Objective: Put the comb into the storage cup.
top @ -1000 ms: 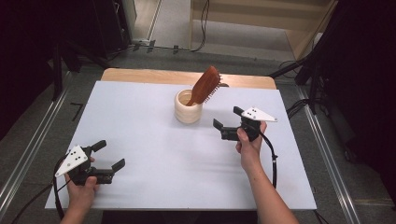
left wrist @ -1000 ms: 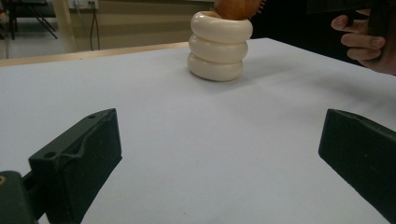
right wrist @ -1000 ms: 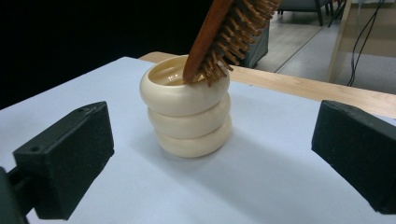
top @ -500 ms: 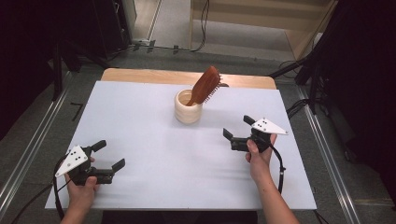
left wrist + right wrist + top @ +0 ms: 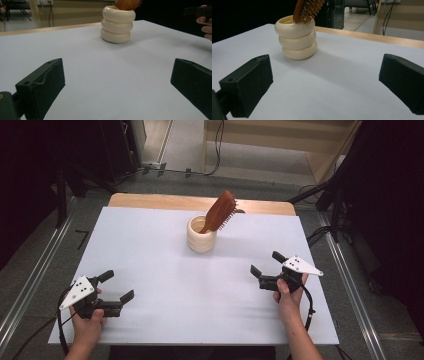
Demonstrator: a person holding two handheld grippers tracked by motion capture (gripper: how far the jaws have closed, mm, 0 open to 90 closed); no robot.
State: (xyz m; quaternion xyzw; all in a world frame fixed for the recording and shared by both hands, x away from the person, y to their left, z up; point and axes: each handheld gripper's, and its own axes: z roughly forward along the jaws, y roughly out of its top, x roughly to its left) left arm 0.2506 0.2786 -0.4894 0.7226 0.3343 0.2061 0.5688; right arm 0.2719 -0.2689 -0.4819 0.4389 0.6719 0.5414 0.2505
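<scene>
Two claws, left claw (image 5: 116,287) and right claw (image 5: 264,263), both gaping and empty. Wooden hairbrush (image 5: 220,211) stands handle-down in ribbed cream holder (image 5: 201,235), ahead of both on worktop (image 5: 165,270). Placement appears done; nothing left.

Your brush (image 5: 221,212) stands tilted in the cup (image 5: 201,239) mid-table (image 5: 150,250), toward the far edge; your grippers sit nearer, either side.

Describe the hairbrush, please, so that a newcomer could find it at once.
On the white table, near its far edge, stands a cream ribbed cup. The brush leans out of it, head up: reddish-brown wood, bristles facing right, the one dark thing there.
</scene>
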